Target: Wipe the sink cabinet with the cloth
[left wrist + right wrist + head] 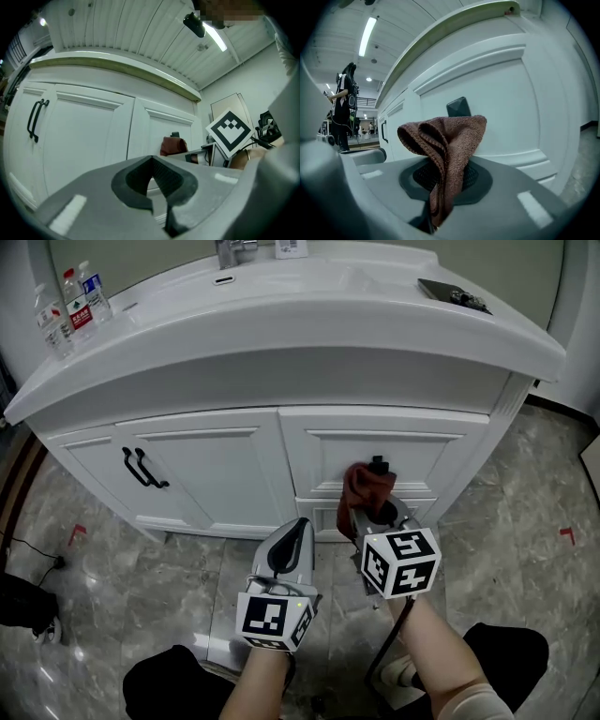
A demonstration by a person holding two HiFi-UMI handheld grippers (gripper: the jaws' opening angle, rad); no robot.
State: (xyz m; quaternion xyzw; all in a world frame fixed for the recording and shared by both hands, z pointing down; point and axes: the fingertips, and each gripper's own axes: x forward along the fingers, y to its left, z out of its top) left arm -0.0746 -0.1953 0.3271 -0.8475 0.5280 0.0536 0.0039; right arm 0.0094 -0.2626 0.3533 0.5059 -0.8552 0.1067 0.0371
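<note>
Cloth: the brown cloth (445, 140) is bunched up in front of the sink cabinet (225, 465), by its right-hand front panel. It sits just under the small black knob (458, 107).
Touching or not: the cloth is very close to the sink cabinet's front. No view shows for sure if it is pressing on it.
Right gripper: the right gripper (440, 187) has its jaws squeezed tight on the cloth. Only a thin fold is pinched, and most of the cloth puffs out on top.
Left gripper: the left gripper (157, 187) has its jaws closed together with nothing in them. It waits low in front of the sink cabinet, near the middle.
Slip: the pinch on the cloth looks small. A hard rub on the sink cabinet could pull the cloth out, and it would drop to the floor below.
Snag: the knob is right by the cloth. A loose fold could catch on it and drag.
Scratch: the cloth does not cover the hard jaws. If they lean in too far, they could scrape the white paint of the sink cabinet.
Missed spots: the cloth is a little ball, so each wipe may clean only a thin strip.
Bottles: bottles (70, 310) stand on the top surface of the sink cabinet, at its left end. A big bump might tip them.
</note>
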